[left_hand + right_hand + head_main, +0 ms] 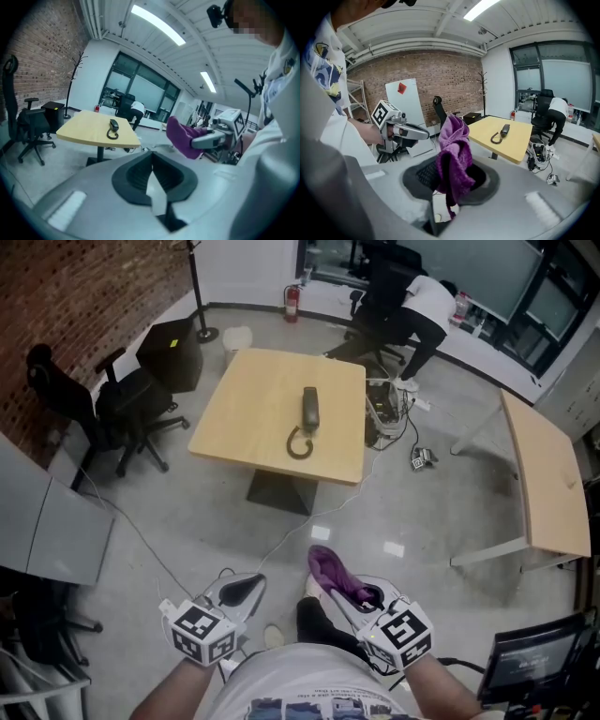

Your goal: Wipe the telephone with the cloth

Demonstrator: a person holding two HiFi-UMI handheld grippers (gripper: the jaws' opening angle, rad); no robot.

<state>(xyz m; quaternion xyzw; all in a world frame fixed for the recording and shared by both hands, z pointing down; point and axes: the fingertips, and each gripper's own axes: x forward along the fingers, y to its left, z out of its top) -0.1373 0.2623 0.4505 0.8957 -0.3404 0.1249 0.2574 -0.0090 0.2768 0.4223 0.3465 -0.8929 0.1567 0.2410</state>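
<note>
The person holding the tools stands on the grey polished floor [187,531], well back from the light wooden square tabletop [258,395]. On that tabletop lies the dark grey telephone handset [310,409], about in the middle. Its coiled black cord [299,442] curls into a loop just below it, towards the near edge. Nothing else sits on the wood.

The left hand-held gripper [248,585] is out in front of the person's waist, low in the head view. Its own view shows the jaws [152,164] pressed together along one seam, with nothing caught between them.

The right hand-held gripper [361,607] is just beside it, and its jaws are clamped on the crumpled purple microfibre cloth [335,571]. In the right gripper view the cloth [453,157] rises in a bunched fold above the pads, and a strip of it hangs down between them. From the left gripper view the same cloth [180,137] pokes out past the right tool's tip. The cloth is well apart from the handset, with open floor between.

Around the room, a black office chair [131,409] stands left of the tabletop by the red brick wall [75,296]. A second pale wooden desk [548,474] sits to the right. At the far end a person in a white top [424,306] bends over near the windows, and a red fire extinguisher [292,302] stands against the wall.
</note>
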